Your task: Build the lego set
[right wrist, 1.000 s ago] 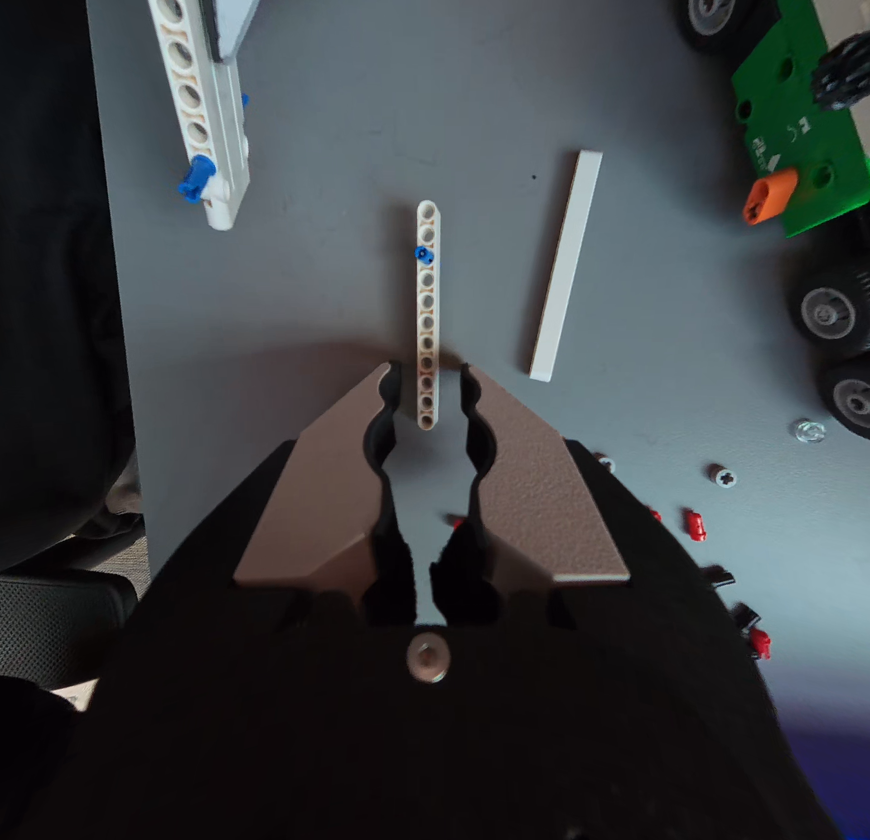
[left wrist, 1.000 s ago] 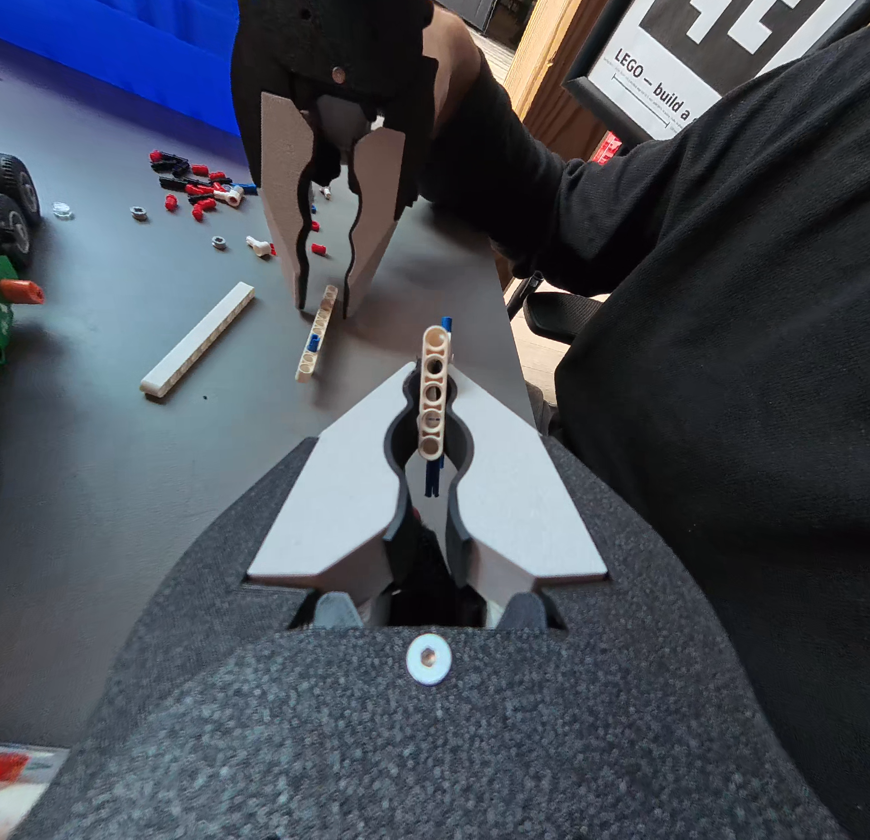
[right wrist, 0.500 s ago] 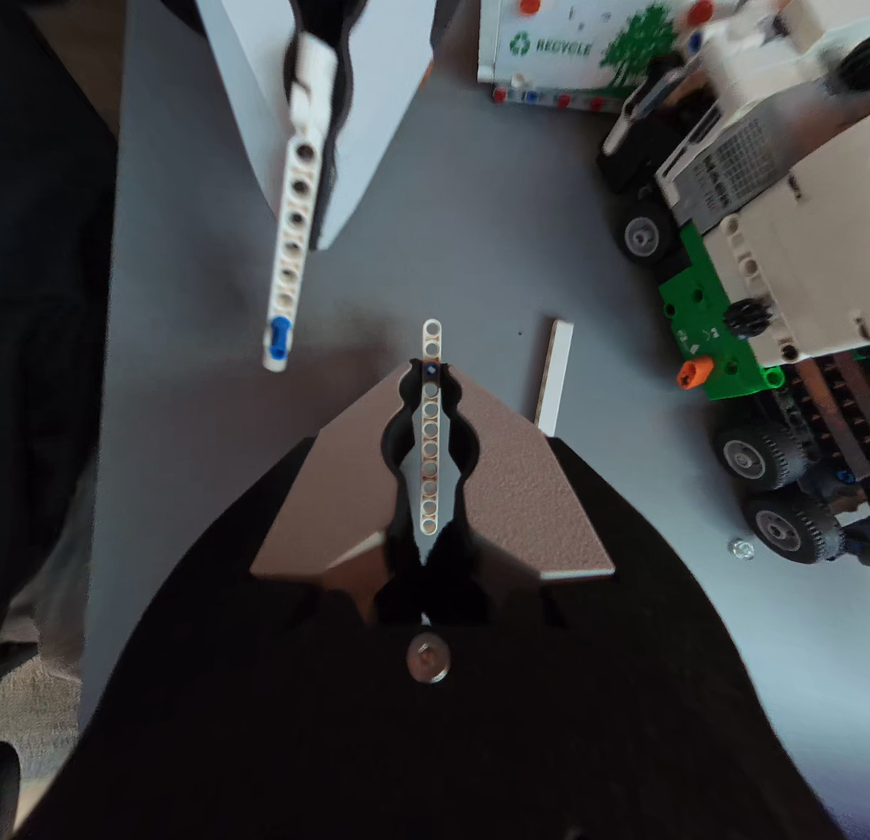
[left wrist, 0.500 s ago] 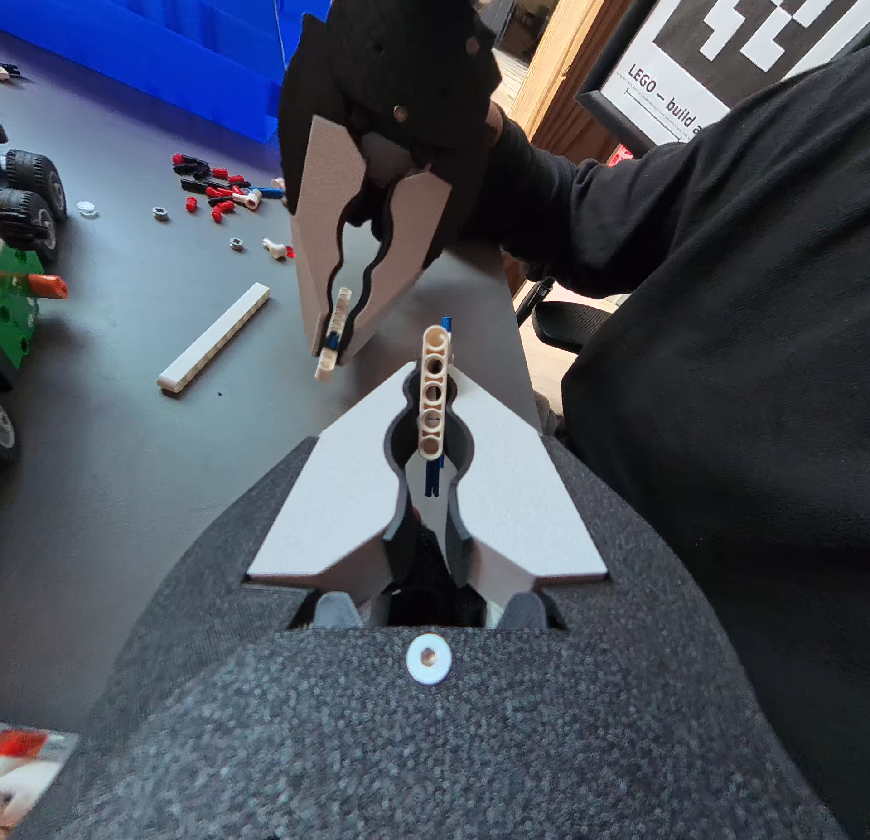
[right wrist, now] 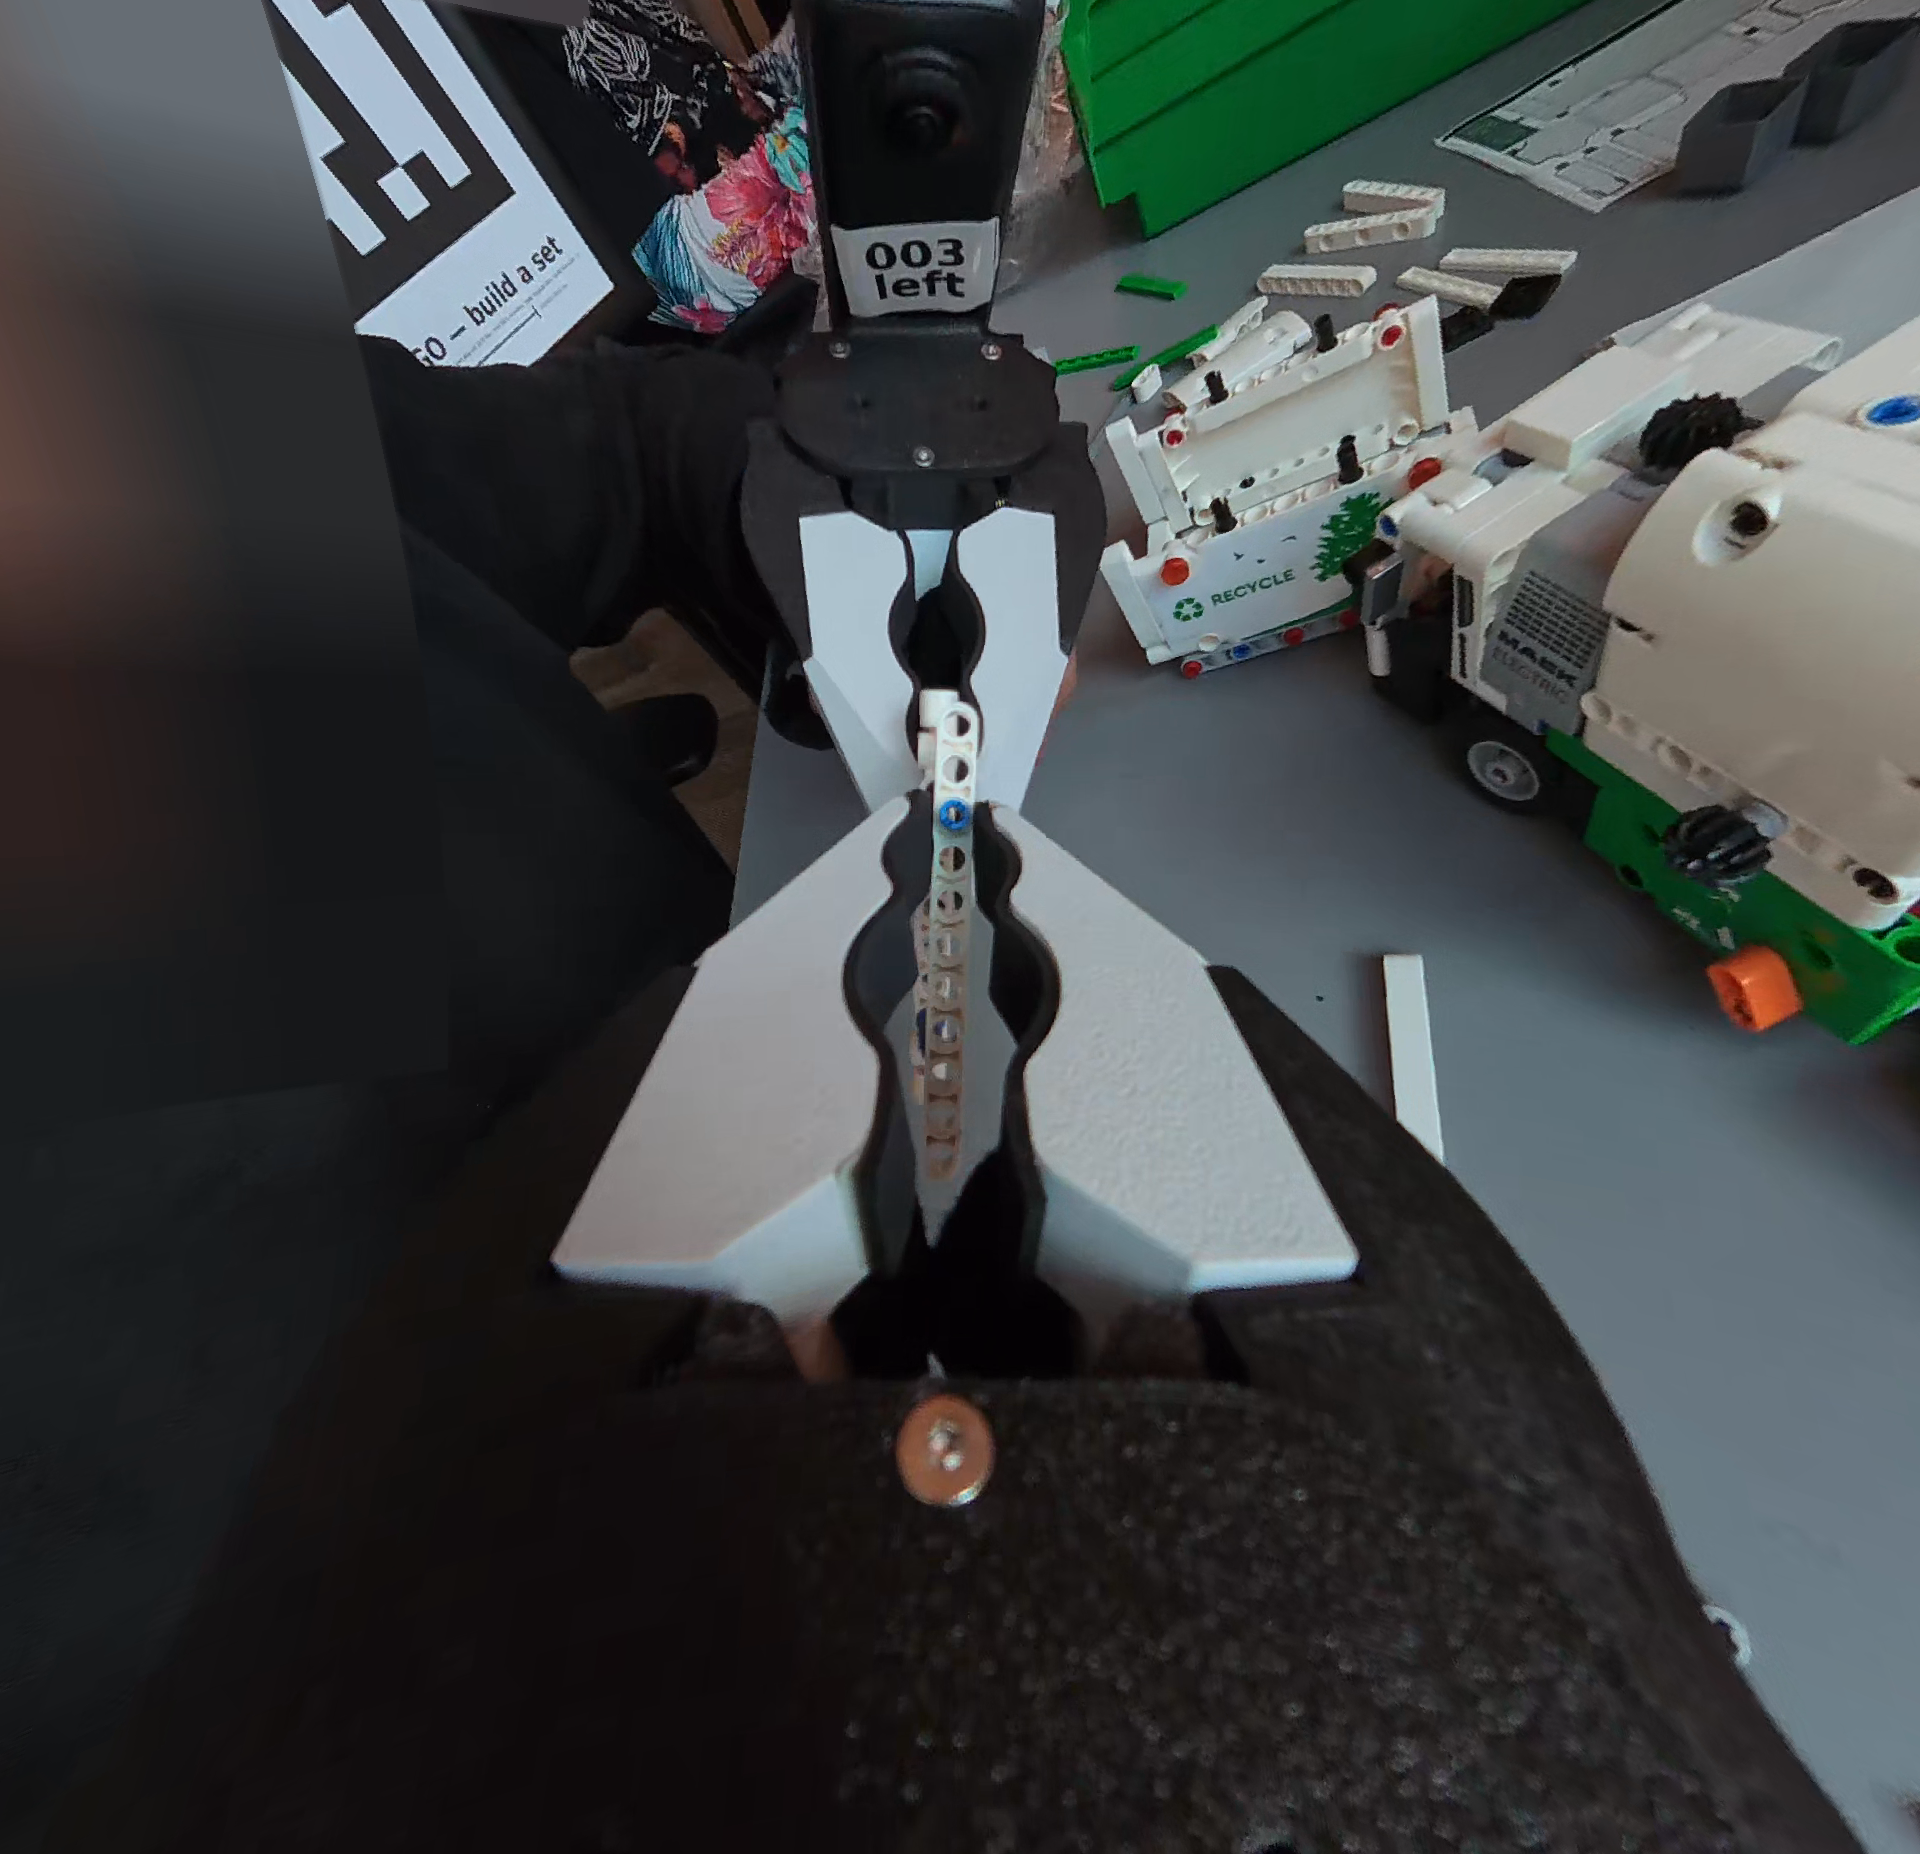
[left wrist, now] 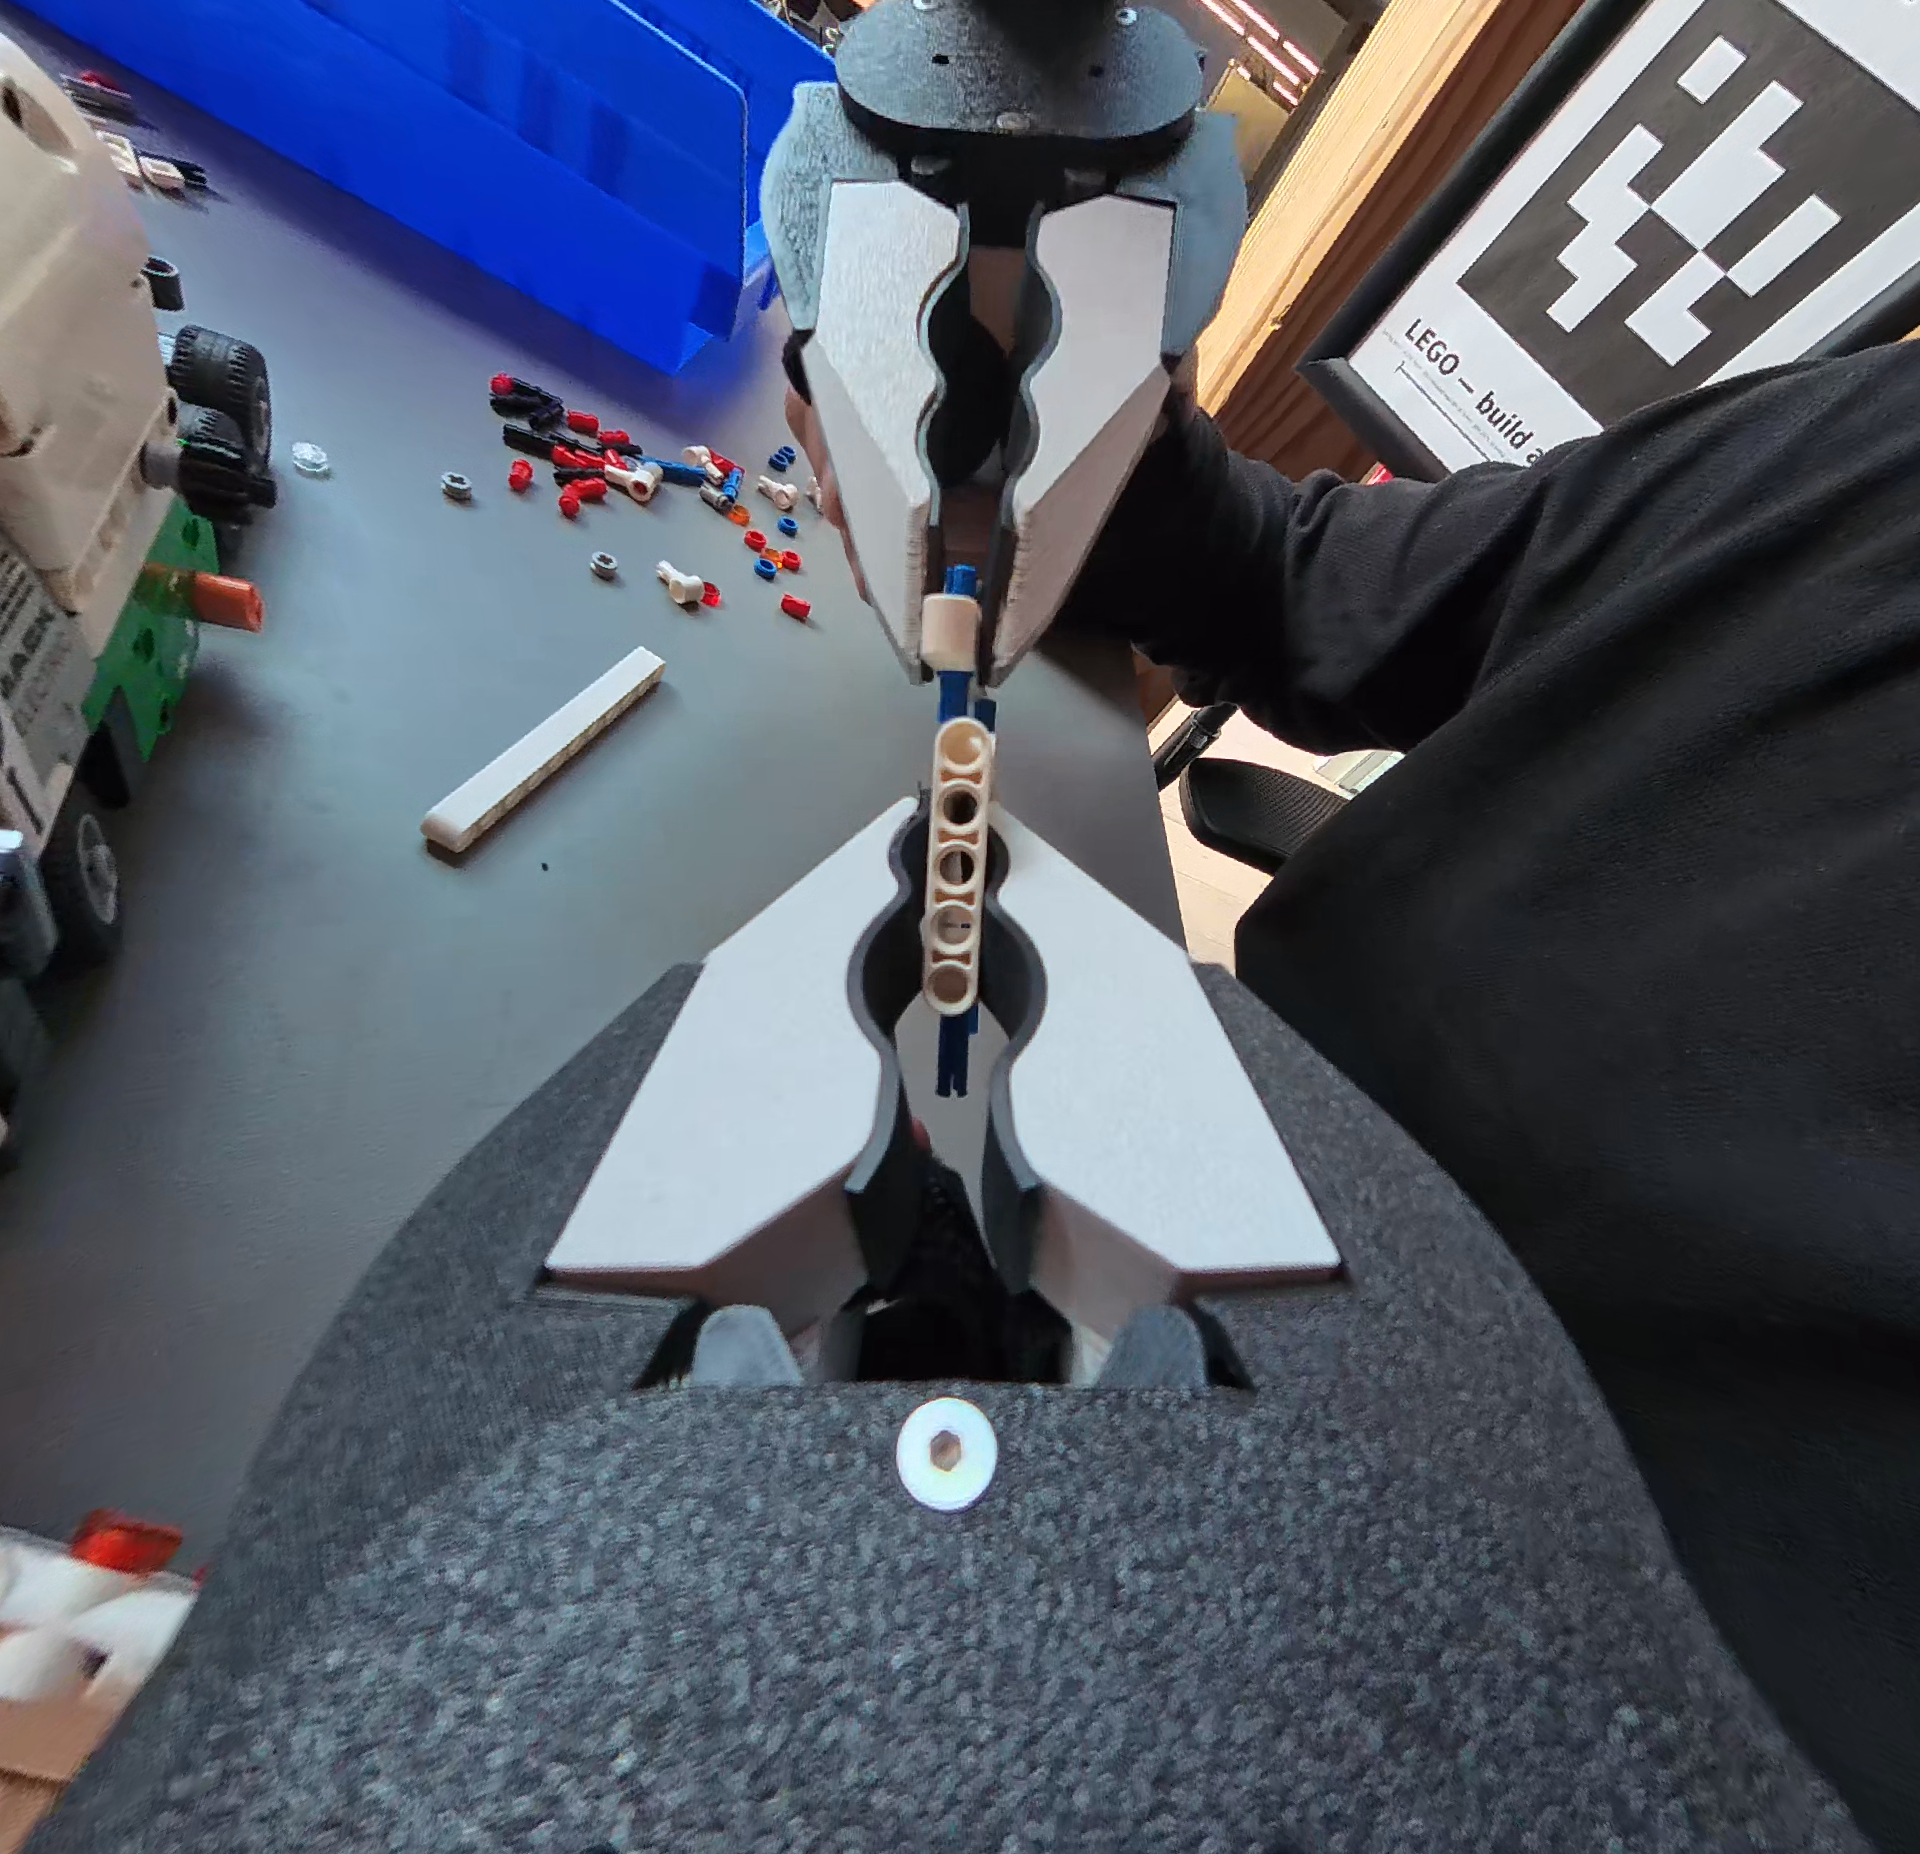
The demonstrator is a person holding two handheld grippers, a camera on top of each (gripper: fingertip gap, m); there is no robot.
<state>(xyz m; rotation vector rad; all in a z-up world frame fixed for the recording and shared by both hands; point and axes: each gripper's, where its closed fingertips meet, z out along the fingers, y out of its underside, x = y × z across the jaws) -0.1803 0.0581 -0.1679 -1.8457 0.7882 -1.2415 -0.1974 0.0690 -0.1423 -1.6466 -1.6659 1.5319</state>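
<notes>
My left gripper (left wrist: 956, 817) is shut on a short tan holed beam (left wrist: 958, 869) with a blue pin behind it, held in the air. My right gripper (right wrist: 945, 812) is shut on a long white holed beam (right wrist: 943, 973) with a blue pin near its tip. The two grippers face each other tip to tip. In the left wrist view the right gripper (left wrist: 951, 661) holds its beam end-on (left wrist: 948, 632) just above my tan beam. In the right wrist view the left gripper (right wrist: 940, 765) sits right behind my long beam's tip.
A flat white bar (left wrist: 545, 750) lies on the grey table (left wrist: 312, 973). Several small red, blue and black pins (left wrist: 644, 485) are scattered behind it. A white and green truck model (right wrist: 1662, 661) stands to the side, with blue bins (left wrist: 468, 121) and green bins (right wrist: 1299, 48) at the back. Only a small space, under 4 cm, lies between the two pairs of fingers.
My right gripper has picked the long beam up off the table and raised it. It has turned to face the left gripper, and the two beams have come together tip to tip.
</notes>
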